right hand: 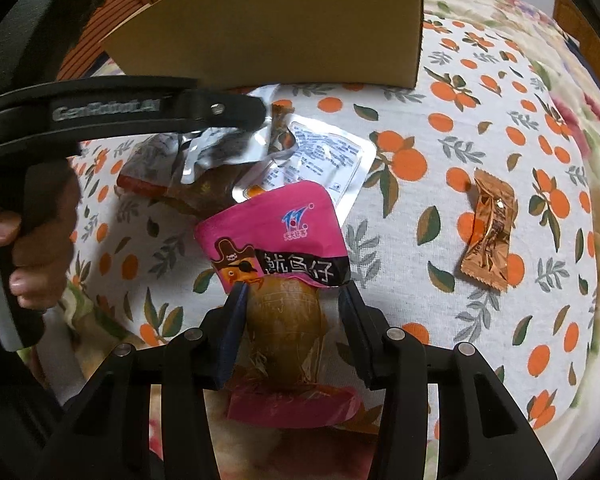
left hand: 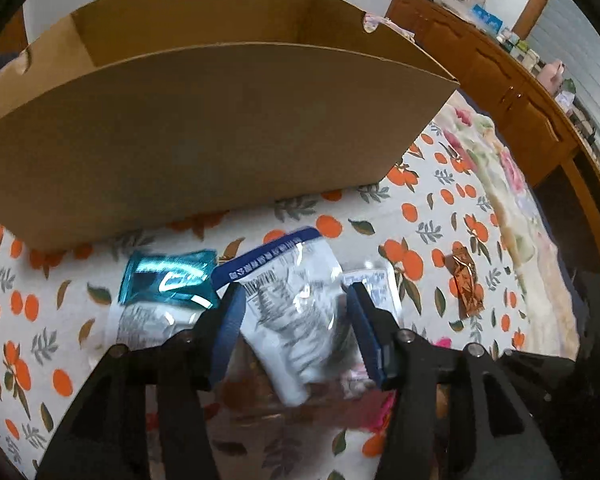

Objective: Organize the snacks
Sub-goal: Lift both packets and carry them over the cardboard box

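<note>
My right gripper [right hand: 295, 286] is shut on a pink squid snack packet [right hand: 272, 232] and holds it by its clear lower half, above the cloth. In the left wrist view my left gripper [left hand: 295, 286] stands open over a blurred white packet with a blue top strip [left hand: 284, 300], which lies between the blue pads [left hand: 228, 320] without being pressed. From the right wrist view the left gripper [right hand: 256, 114] reaches in from the left over a silver foil packet [right hand: 212, 148]. Beside these lie a teal packet [left hand: 168, 280] and a white packet with blue print [right hand: 328, 160].
An open cardboard box [left hand: 220, 128] stands just behind the snack pile on the orange-patterned cloth [right hand: 440, 320]. A copper-coloured candy wrapper [right hand: 490, 232] lies apart to the right. A person's hand [right hand: 40, 248] grips the left handle. A wooden cabinet [left hand: 500, 80] runs along the far right.
</note>
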{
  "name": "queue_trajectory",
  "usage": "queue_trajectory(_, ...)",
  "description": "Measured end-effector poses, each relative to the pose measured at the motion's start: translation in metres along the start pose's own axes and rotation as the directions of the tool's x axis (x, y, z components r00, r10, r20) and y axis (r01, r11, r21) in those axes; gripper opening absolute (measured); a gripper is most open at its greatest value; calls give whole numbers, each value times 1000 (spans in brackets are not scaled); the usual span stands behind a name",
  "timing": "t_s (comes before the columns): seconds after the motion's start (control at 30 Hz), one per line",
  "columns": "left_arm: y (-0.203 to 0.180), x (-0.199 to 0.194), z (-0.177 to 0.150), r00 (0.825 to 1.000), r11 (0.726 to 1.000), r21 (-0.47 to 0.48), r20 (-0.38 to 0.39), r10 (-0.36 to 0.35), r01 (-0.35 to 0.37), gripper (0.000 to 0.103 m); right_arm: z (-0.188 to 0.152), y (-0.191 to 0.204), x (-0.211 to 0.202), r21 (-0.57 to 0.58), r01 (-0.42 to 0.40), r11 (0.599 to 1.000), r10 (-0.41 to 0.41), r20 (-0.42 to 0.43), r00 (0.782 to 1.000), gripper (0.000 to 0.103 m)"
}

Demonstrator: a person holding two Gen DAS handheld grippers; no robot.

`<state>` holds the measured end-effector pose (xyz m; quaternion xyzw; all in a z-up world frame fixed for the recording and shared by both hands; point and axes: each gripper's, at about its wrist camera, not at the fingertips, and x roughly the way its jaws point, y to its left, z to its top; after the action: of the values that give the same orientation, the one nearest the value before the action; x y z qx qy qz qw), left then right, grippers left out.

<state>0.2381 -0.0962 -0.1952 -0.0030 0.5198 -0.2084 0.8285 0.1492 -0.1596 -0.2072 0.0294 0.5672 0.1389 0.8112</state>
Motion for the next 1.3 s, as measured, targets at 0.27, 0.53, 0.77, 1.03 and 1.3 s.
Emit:
queue_trajectory(0.27, -19, 13, -5, 990, 979, 147, 14, 137, -138, 63, 3, 1, 1, 2, 1, 1000, -1, 3, 1000, 46)
queue_trajectory(0.53, -6, -2, -4, 997, 992, 101, 0, 79, -78, 47, 6, 3, 0, -1, 8, 1000, -8, -1, 1000, 46)
queue_trajectory(0.77, 4, -26, -3, 1000, 998, 53, 12, 26, -26, 47, 8, 10, 0, -21, 8, 1000, -8, 2, 1000, 42)
queue_trajectory(1.03, -5, -48, -1, 998, 996, 85, 59, 36, -41, 47, 6, 13, -7, -24, 10, 1000, -10, 22, 1000, 42)
queue_trajectory(1.3, -7, -78, 12, 991, 995, 89, 134, 21, -33, 47, 15, 12, -33, -25, 13, 1000, -10, 110, 994, 42)
